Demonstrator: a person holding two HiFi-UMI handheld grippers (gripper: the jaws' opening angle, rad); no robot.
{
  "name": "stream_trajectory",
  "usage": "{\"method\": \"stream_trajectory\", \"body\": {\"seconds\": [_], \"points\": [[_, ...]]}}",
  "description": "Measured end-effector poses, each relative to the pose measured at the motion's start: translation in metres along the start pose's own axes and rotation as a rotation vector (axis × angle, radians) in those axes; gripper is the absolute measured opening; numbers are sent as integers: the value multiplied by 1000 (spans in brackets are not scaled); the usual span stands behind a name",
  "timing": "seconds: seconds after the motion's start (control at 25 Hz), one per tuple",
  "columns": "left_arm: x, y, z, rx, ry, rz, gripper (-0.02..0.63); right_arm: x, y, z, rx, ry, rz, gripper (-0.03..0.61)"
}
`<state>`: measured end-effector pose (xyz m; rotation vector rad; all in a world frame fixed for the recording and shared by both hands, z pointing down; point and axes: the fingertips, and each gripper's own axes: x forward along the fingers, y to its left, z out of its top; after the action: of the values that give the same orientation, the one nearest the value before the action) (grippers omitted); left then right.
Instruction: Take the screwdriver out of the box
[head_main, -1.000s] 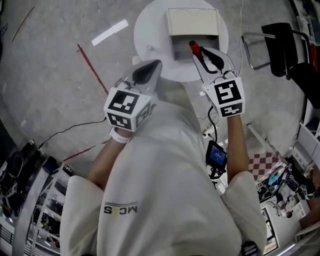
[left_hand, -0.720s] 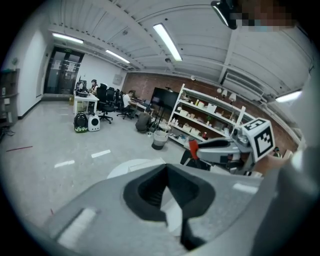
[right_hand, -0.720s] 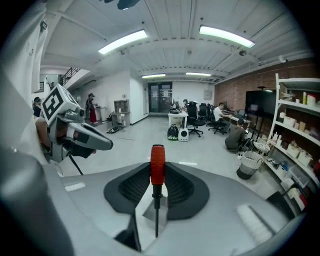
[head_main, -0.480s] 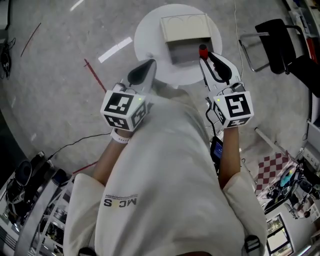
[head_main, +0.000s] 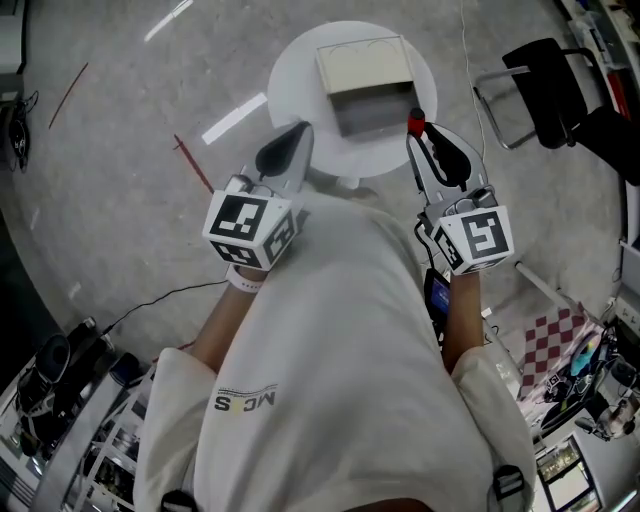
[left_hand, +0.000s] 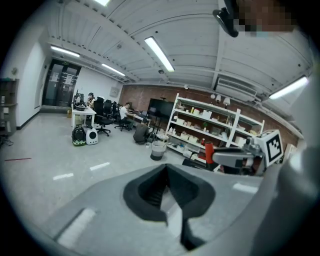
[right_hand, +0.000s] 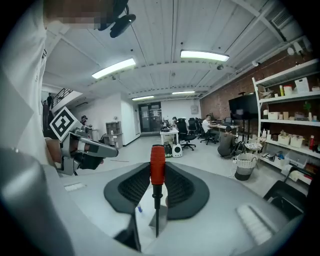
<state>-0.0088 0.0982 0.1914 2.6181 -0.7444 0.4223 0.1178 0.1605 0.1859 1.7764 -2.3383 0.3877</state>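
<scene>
The cream box (head_main: 365, 75) stands with its lid up on a round white table (head_main: 300, 75). My right gripper (head_main: 428, 145) hovers over the table's near right edge, just right of the box. It is shut on the screwdriver (head_main: 414, 124). In the right gripper view the screwdriver's red handle (right_hand: 157, 167) stands upright between the jaws, with its thin shaft pinched lower down. My left gripper (head_main: 292, 145) hangs over the table's near left edge; its jaws are together and hold nothing. From the left gripper view, the right gripper (left_hand: 235, 157) is seen carrying the red handle.
A black chair (head_main: 560, 80) stands to the right of the table. A red tape line (head_main: 190, 165) and a thin cable (head_main: 150, 300) lie on the grey floor. Cluttered shelves (head_main: 60, 400) fill the lower left, and more clutter lies at the lower right.
Both grippers have lifted and drawn back from the box. The right one has carried the screwdriver from the box's opening out to the box's right side.
</scene>
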Motion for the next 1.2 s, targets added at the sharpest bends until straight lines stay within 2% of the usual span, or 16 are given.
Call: {"method": "stream_trajectory", "body": {"seconds": [0.72,1.2], "points": [[-1,-24,-5,32,10,-19,0,-32,-10,-13,40,-29,-50,91],[-4,-28,-4,37,14,-34,0,-38,-10,-9,26,-30,-83,91]]}}
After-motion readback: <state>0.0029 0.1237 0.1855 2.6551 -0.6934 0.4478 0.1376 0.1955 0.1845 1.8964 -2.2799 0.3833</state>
